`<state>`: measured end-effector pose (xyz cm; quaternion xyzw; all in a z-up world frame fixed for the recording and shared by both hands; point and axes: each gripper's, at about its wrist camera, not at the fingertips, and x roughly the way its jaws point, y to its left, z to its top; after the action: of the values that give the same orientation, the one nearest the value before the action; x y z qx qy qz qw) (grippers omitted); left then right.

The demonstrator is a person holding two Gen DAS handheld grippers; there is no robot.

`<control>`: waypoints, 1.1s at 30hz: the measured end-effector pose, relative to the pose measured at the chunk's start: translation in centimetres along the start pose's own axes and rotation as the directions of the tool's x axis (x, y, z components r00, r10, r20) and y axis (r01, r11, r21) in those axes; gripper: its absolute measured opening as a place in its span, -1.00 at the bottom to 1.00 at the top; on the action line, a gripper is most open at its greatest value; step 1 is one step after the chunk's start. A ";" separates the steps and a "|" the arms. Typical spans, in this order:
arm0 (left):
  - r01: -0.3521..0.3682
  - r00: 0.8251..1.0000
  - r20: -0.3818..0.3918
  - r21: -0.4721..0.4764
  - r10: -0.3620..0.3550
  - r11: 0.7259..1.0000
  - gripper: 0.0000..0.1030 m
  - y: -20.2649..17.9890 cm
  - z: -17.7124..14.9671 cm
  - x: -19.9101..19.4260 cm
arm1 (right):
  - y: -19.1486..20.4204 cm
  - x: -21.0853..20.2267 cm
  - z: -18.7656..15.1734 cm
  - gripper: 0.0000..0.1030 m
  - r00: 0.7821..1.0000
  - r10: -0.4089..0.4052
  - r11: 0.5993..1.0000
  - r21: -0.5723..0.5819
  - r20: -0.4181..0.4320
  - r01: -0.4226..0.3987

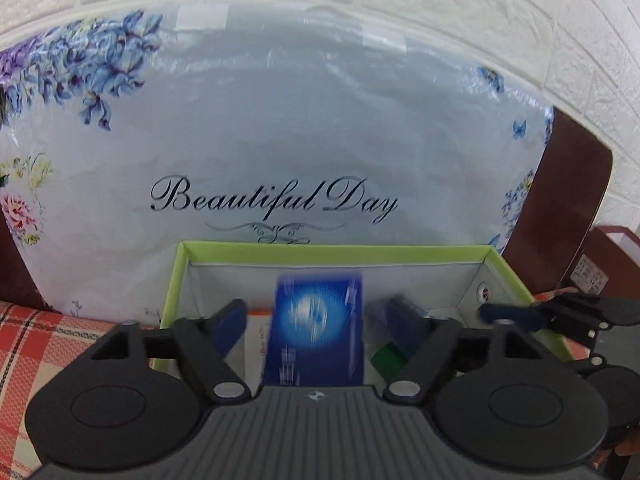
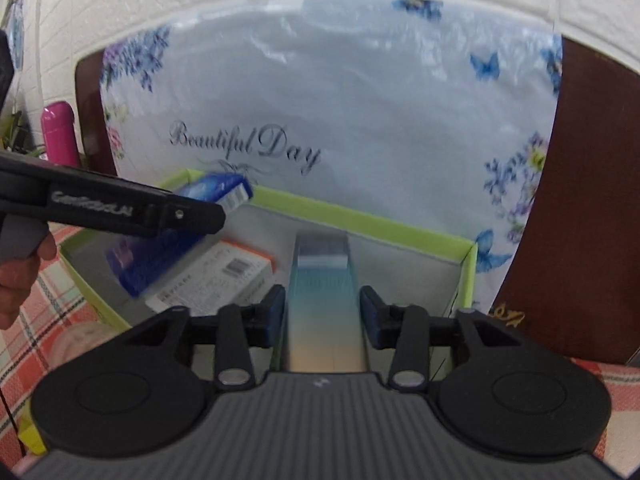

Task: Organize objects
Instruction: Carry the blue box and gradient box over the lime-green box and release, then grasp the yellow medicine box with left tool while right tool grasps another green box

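Ribbed grey housing fills the bottom of each wrist view, and just past it the left gripper (image 1: 316, 316) has its 2 blue-padded fingers spread wide, well clear of the blurred dark-blue box with a glowing globe print (image 1: 318, 328) that sits between them; nothing pinches it, so I judge it is dropping or just released into the green-rimmed open cardboard box (image 1: 336, 249). Its long axis runs straight ahead from the left gripper, into the left half of that container. The right gripper (image 2: 322, 312) holds its fingers parted too, each pad just beside, apparently not pressing, a long narrow box fading from teal to peach (image 2: 322, 300), whose long axis also points forward toward the far green wall. Under the blue box lies a flat white carton with an orange edge and barcode (image 2: 218, 280). From the right view the left gripper crosses in from the left, near the container's left wall, so the 2 tools are close and could clash. Open floor remains in the right-hand part of the container. Beyond stand a plastic-wrapped floral pillow lettered "Beautiful Day" (image 1: 276, 152), a dark brown headboard (image 2: 592, 200), and a red-checked cloth (image 1: 36, 332) underneath
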<state>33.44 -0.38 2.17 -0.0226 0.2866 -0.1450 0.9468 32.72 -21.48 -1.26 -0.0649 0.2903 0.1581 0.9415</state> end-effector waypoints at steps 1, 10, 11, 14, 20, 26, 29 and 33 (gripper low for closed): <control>-0.010 1.000 -0.002 0.005 0.010 1.000 0.60 0.0 -0.1 0.0 | 0.1 0.2 -0.2 0.33 1.000 -0.018 1.000 -0.005 -0.006 0.018; -0.051 0.998 0.029 -0.028 0.052 0.998 0.60 -0.3 0.2 -4.6 | -0.2 -5.1 0.2 0.80 0.992 -0.048 0.999 0.004 0.119 0.048; -0.061 0.998 0.027 -0.022 0.062 0.998 0.61 -0.7 0.0 -5.2 | -0.2 -6.2 0.1 0.87 0.989 -0.055 0.998 0.012 0.138 0.054; -0.076 0.997 0.033 -0.012 0.077 0.997 0.61 -1.6 -1.2 -7.8 | 0.1 -9.3 -0.6 0.92 0.981 -0.070 0.997 0.043 0.182 0.063; -0.098 0.994 0.037 -0.043 0.100 0.994 0.65 -2.5 -6.9 -13.2 | 1.4 -15.8 -4.6 0.99 0.970 -0.092 0.993 0.088 0.227 0.074; -0.068 0.996 -0.060 -0.127 0.060 0.990 0.65 -2.3 -13.1 -14.5 | 3.5 -19.1 -11.0 0.98 0.982 -0.087 0.986 0.155 0.167 0.061; -0.070 0.995 -0.082 -0.168 0.057 0.983 0.65 -1.7 -14.4 -14.2 | 4.3 -19.2 -13.8 0.93 0.991 -0.089 0.979 0.193 0.101 0.068; -0.077 0.996 -0.064 -0.216 0.064 0.973 0.65 -0.5 -14.0 -13.5 | 4.5 -19.6 -16.7 0.85 0.997 -0.074 0.956 0.286 0.038 0.060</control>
<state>14.89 3.59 -2.16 -0.1121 0.3281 -0.0795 0.9346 7.09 -25.90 -4.00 0.0652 0.2848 0.0840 0.9527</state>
